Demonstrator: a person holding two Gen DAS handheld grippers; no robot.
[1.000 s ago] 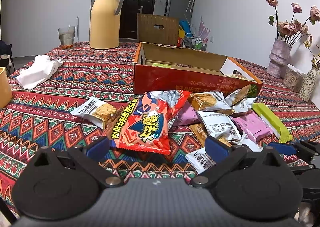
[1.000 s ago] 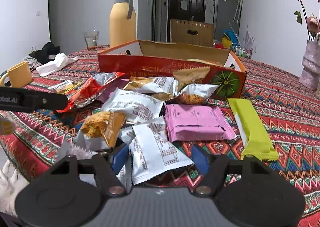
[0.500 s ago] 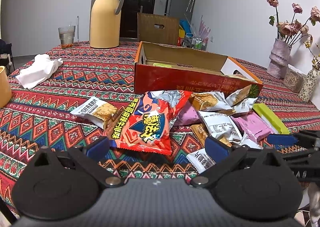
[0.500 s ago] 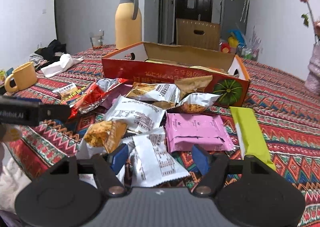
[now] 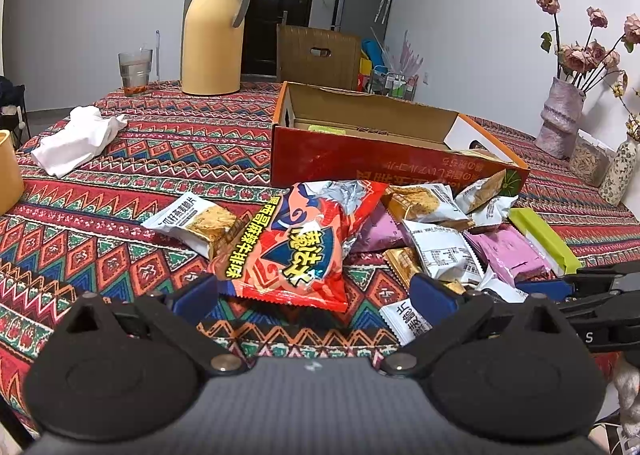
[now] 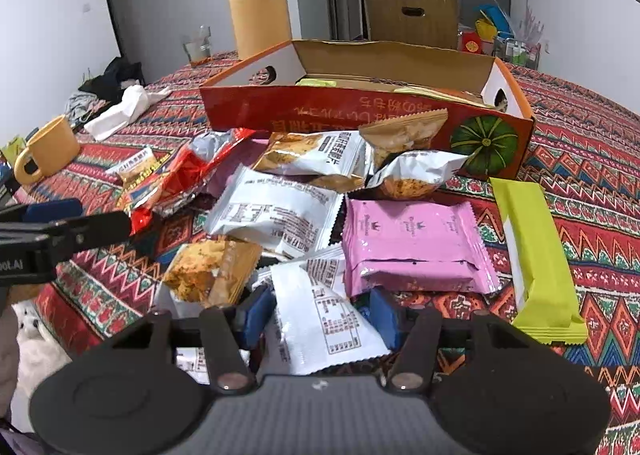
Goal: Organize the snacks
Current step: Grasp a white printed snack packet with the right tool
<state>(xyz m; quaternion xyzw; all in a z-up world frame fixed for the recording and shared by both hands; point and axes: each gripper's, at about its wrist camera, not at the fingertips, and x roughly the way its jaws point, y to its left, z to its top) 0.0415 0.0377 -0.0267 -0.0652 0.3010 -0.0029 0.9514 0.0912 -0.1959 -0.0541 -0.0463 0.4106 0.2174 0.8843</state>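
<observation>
A pile of snack packets lies on the patterned tablecloth in front of an open red cardboard box point(image 5: 360, 159) point(image 6: 328, 111). A big red chip bag point(image 5: 296, 247) lies just ahead of my left gripper point(image 5: 314, 297), which is open and empty. My right gripper point(image 6: 318, 315) is open, its blue pads on either side of a white packet point(image 6: 324, 323) without pinching it. A pink packet point(image 6: 412, 243), a lime-green bar point(image 6: 532, 251) and an orange-brown packet point(image 6: 212, 271) lie around it. The right gripper's fingers also show at the right edge of the left wrist view point(image 5: 568, 287).
A yellow thermos point(image 5: 212, 31), a glass point(image 5: 135, 69) and a crumpled white cloth point(image 5: 76, 139) stand behind on the left. A yellow mug point(image 6: 44, 151) is at the left edge. Vases with dried flowers point(image 5: 560, 123) stand at the right. A cardboard chair back point(image 5: 316, 55) is behind the box.
The right gripper has moved forward and tilted down over the pile, so the white packet now lies between its pads. The left gripper has barely moved.
</observation>
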